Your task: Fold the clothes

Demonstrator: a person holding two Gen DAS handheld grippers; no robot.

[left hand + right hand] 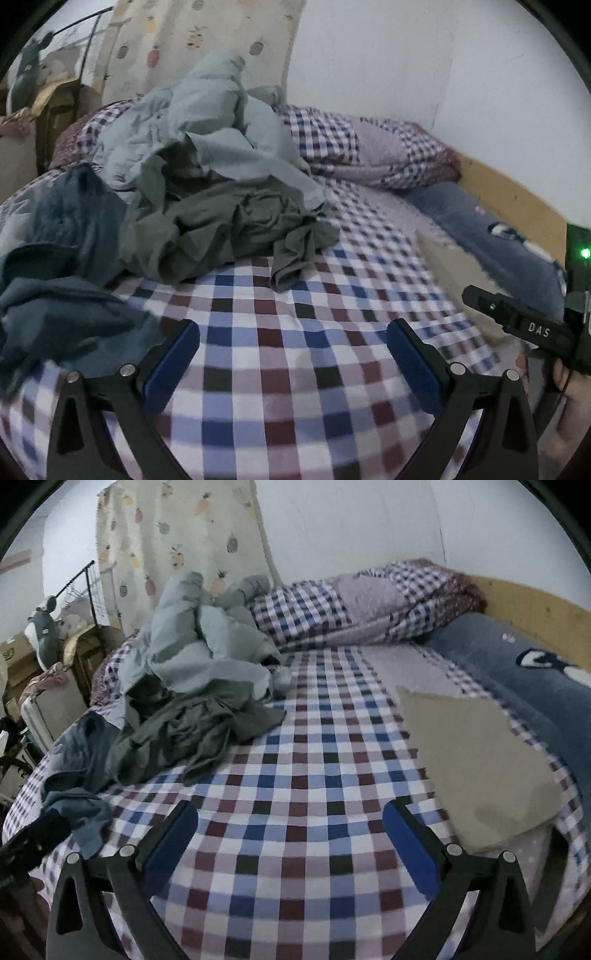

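both grippers hang over the checked bedsheet [295, 369] with jaws spread wide and nothing between the blue pads; left gripper [293, 354] and right gripper [290, 836] are each empty. the thing to go for is the clothes pile [207, 192], a crumpled heap lying ahead of and to the left of both sets of jaws, with bare sheet between jaws and cloth. the heap's long axis runs from near-left to far-centre, away from the jaws. on top and farthest is a pale blue-grey garment [221, 122], below it a dark grey-green garment [229, 229] whose loose tail points toward the jaws, and nearest left a dark teal garment [62, 266]. the left gripper is the nearer one: in its view the teal cloth sits just beside the left finger [173, 362], maybe touching, hard to tell under the fisheye blur. from the right wrist the pile [192, 686] is well apart, further ahead-left. the right view alone shows the folded beige garment [476, 764] flat on the sheet just ahead-right of its jaws, beside the blue pillow [517, 672]; the left view catches only its blurred edge [450, 266]. the left view alone shows the right gripper's body [524, 325] off to the right with a hand [569, 380] behind it. likely next move: left reaches ahead-left for the nearest loose garment and drags it onto the open sheet.
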